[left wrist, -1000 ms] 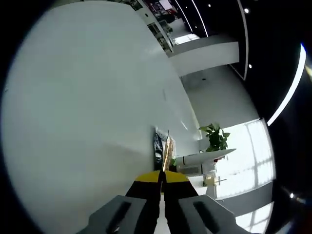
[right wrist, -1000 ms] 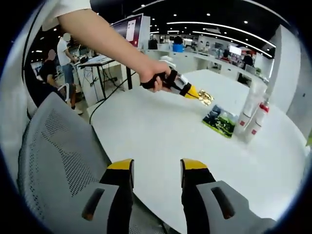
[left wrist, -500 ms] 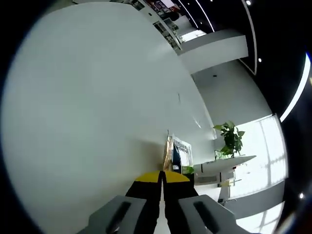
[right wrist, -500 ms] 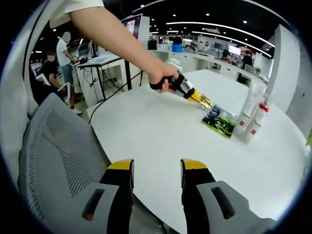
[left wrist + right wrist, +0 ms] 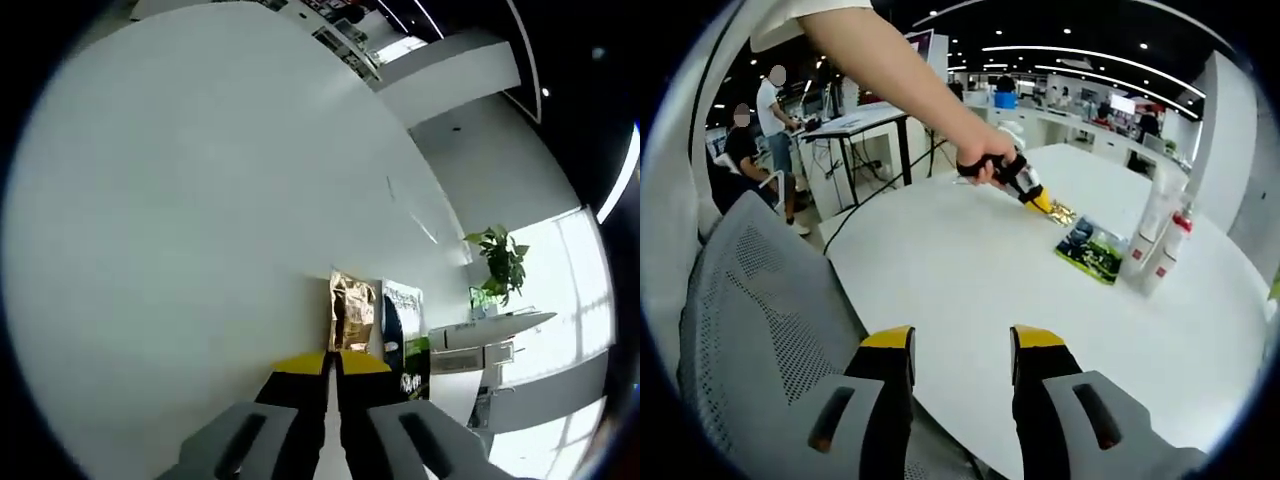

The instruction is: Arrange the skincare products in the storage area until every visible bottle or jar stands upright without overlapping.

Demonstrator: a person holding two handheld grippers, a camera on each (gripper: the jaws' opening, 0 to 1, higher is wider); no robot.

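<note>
- The gold foil sachet lies flat on the white table, low and right of centre in the left gripper view, a green printed sachet just beside it.
- In the right gripper view, two white bottles stand upright at the right, near the green sachet.
- The left gripper has its jaws pressed together, empty, tips near the gold sachet.
- The right gripper hangs parted and empty over the table's near edge, by a grey mesh chair.
- Likely step: reaching for the gold sachet. Next, the jaws need to part around its edge.
</note>
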